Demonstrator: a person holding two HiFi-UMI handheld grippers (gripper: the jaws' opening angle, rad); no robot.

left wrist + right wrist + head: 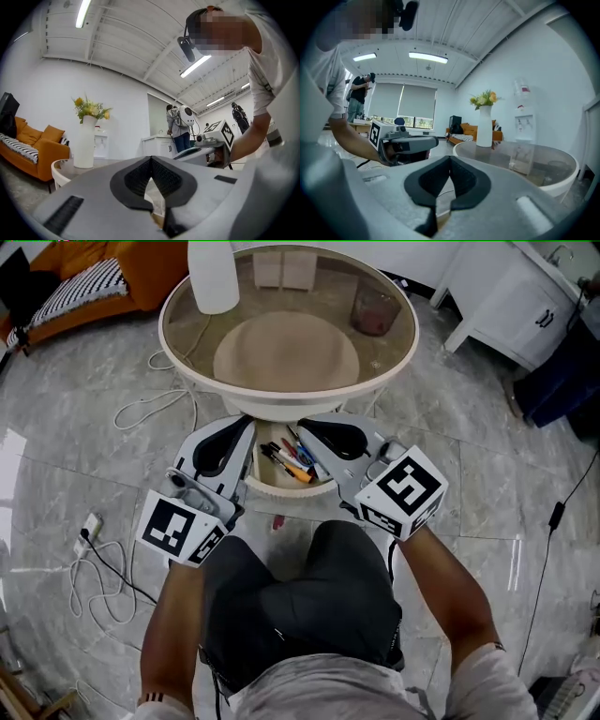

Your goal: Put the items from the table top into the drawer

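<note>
— Left side first?
— My left gripper hangs at the left edge of the open drawer, fingers pressed together on nothing. Beyond it, a white vase stands at the far left of the round glass table.
— And the pens?
— The pens lie in the drawer (orange, red and black among them), under the tabletop and between my grippers.
— The right?
— My right gripper is closed and empty too. A glass tumbler stands on the table's far right.
</note>
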